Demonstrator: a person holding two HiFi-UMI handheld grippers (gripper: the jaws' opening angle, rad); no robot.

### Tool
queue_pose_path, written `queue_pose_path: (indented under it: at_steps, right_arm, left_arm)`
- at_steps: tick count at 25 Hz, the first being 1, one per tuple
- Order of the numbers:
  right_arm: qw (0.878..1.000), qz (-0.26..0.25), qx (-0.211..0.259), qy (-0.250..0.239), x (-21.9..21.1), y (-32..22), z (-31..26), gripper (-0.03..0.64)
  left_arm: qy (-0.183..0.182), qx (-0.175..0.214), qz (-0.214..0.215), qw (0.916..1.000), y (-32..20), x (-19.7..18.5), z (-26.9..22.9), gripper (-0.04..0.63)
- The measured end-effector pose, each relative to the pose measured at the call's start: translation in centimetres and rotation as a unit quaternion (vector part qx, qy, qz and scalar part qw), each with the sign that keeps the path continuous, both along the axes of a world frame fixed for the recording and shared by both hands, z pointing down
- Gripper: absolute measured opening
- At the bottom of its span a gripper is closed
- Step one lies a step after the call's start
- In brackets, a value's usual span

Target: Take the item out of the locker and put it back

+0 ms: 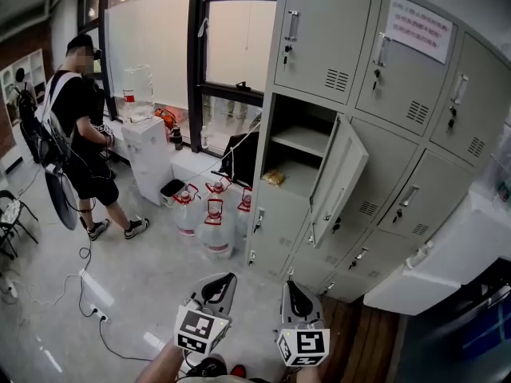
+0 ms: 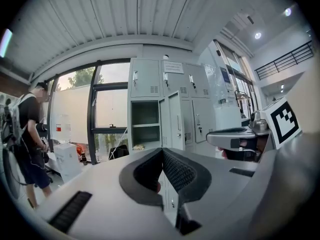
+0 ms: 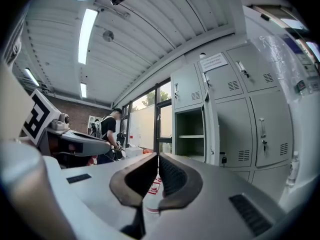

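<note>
Left tongs (image 2: pixel 161 153): clenched on nothing; you hold them low, well apart from the locker (image 1: pixel 297 214), seemingly because no reach is under way.
Right tongs (image 3: pixel 156 157): likewise clenched and empty.
Door (image 1: pixel 339 178): swung open, so the compartment is reachable.
Item (image 1: pixel 274 177): a yellowish packet on the compartment's lower shelf, untouched.

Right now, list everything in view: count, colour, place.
lockers: one bank, grey, ahead; one door open
item: one, yellowish, lower shelf of the open locker
notice: one, white, on an upper locker door
jugs: at least three, clear with red handles, floor left of lockers
dispenser: one, white, by the window
bag: one, black, left of the open locker
person: one, black clothes, far left
left tongs: grey, shut, empty, bottom centre
right tongs: grey, shut, empty, bottom centre
</note>
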State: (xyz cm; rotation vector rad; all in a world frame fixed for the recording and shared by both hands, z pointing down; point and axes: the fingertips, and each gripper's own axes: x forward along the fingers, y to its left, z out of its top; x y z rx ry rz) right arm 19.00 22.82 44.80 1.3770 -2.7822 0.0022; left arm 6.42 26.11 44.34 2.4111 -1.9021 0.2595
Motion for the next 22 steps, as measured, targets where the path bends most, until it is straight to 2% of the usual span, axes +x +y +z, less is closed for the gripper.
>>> queue_pose_path:
  at_steps: [11, 22]
  right_arm:
    - [1.000, 0.004, 0.005, 0.004, -1.5, -5.9, 0.4, 0.021]
    - [1.000, 0.027, 0.001, 0.008, -6.9, -18.6, 0.0, 0.021]
  left_arm:
    - [-0.001, 0.004, -0.001, 1.0000, -5.9, -1.9, 0.5, 0.021]
    - [-0.001, -0.001, 0.029, 0.9996, -19.2, -7.0, 0.2, 0.021]
